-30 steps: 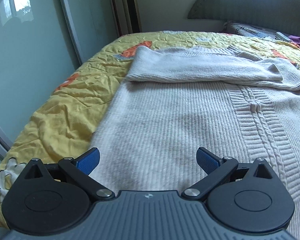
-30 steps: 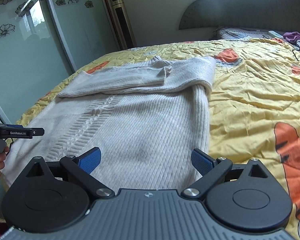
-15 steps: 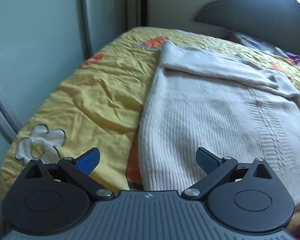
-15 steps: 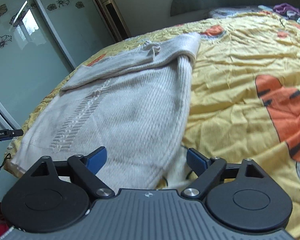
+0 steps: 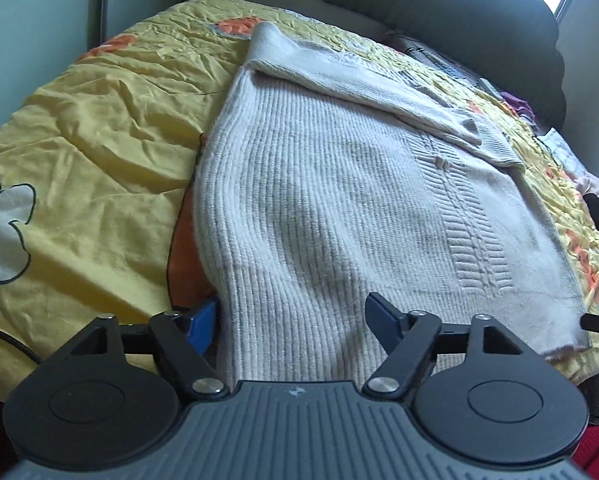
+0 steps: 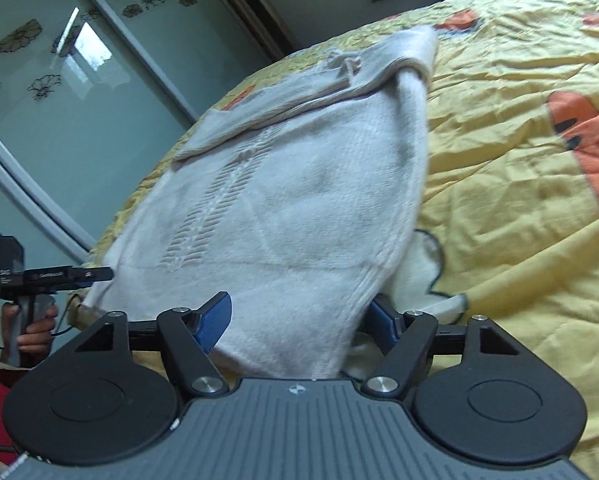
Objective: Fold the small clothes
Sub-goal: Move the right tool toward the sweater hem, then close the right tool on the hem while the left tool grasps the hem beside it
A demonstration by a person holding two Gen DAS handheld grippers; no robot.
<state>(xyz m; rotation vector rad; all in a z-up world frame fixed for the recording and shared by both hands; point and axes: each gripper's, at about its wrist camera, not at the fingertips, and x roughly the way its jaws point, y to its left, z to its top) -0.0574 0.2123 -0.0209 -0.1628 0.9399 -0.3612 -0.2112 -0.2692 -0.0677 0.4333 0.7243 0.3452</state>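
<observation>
Where claws [image 5: 293, 322] gape, sweater [image 5: 339, 208] hem between.

A yellow quilt [image 5: 99, 128] with orange patches and a white flower print [image 5: 3, 232] covers the bed. A dark headboard [image 5: 479, 12] rises at its far end. Glass doors [image 6: 79, 92] with flower decals stand beside the bed, a tall slim heater [image 6: 255, 8] next to them
</observation>
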